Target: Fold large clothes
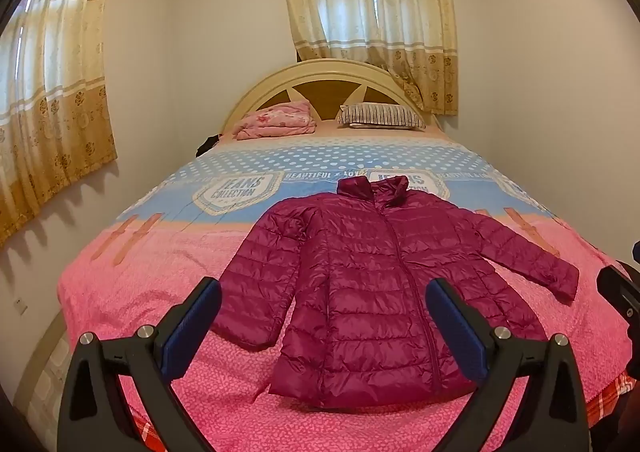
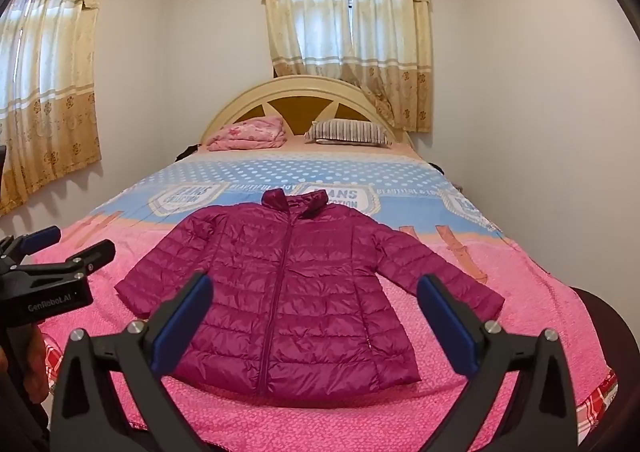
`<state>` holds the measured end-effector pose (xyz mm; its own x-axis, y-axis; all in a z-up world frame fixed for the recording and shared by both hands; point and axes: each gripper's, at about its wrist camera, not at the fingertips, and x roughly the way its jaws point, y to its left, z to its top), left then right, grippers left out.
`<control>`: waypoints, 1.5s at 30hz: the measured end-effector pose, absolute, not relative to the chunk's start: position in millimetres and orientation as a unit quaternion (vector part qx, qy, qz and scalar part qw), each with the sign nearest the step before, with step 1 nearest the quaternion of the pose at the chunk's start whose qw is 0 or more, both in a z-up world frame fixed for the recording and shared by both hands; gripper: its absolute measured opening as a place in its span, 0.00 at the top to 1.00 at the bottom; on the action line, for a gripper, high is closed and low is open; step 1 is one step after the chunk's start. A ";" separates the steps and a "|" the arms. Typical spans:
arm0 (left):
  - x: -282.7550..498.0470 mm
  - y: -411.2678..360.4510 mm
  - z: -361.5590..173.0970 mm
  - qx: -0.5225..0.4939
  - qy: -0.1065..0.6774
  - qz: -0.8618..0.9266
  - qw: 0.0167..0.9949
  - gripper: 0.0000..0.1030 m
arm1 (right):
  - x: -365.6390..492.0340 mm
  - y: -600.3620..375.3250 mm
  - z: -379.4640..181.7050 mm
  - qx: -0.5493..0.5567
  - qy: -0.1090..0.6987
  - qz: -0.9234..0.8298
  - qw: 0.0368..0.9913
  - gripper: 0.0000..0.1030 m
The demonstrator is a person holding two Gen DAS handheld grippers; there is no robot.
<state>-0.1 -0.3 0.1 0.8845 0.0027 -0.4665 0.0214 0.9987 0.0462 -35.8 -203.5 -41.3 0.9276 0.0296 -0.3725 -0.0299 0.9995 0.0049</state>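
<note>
The purple jacket [image 1: 372,292] lies flat on the bed [image 1: 140,292], just ahead of both claws, not folded yet. The left claw [image 1: 324,316] and right claw [image 2: 316,312] gape wide, holding nothing.

My left gripper [image 1: 323,326] has matte black plastic arms shaped like angular frames with cut-out windows, each ending in a flat dark-blue pad, with round silver screw heads at the joints. My right gripper [image 2: 315,322] is built the same way: black arms, blue pads [image 2: 182,326], four silver screws across the front. Seen from the right wrist, the left unit's black body carries white lettering reading "GenRobot.AI".
</note>
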 end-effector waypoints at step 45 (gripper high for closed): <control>1.8 6.4 0.9 0.019 0.238 -0.001 0.971 0.01 | -33.8 -199.7 -41.7 -0.002 0.204 0.019 0.979 0.00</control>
